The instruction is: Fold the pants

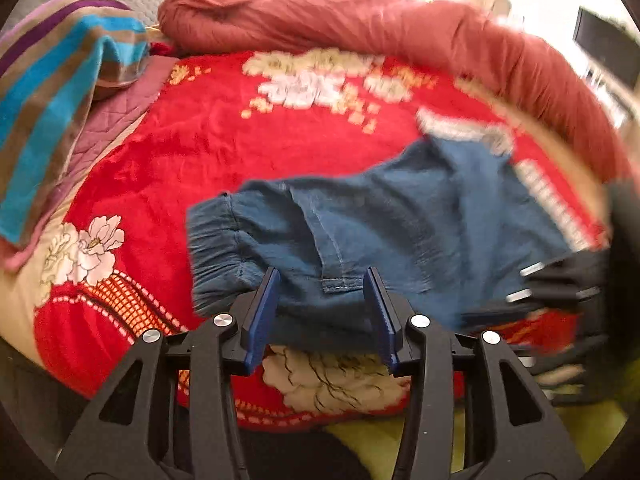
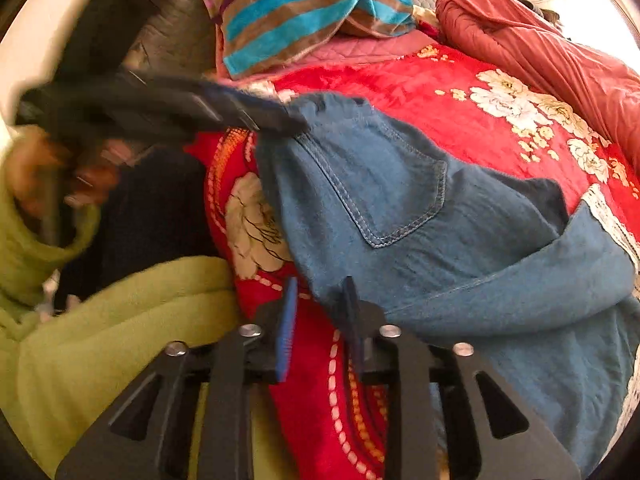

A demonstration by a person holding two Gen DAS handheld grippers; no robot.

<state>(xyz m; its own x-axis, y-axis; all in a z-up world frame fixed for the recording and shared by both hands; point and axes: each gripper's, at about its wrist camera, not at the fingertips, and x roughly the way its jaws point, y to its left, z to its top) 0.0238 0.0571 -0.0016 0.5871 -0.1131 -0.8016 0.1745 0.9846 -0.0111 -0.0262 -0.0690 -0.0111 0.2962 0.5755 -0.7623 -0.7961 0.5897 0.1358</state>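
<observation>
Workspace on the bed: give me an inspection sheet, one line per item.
Surface: red floral blanket spread over the bed.
Job's things: blue denim pants lying partly folded on the blanket, elastic waistband to the left in the left wrist view, back pocket up.
Clutter: striped towel and rust-red quilt heaped along the far edge.
Grippers: left gripper open, pants hem between its jaws, pads not pressing; right gripper narrowly open at the pants edge, grip not evident.
Cables: nothing seen.
Surroundings: green sleeve of the person; bright window behind, blurred.
</observation>
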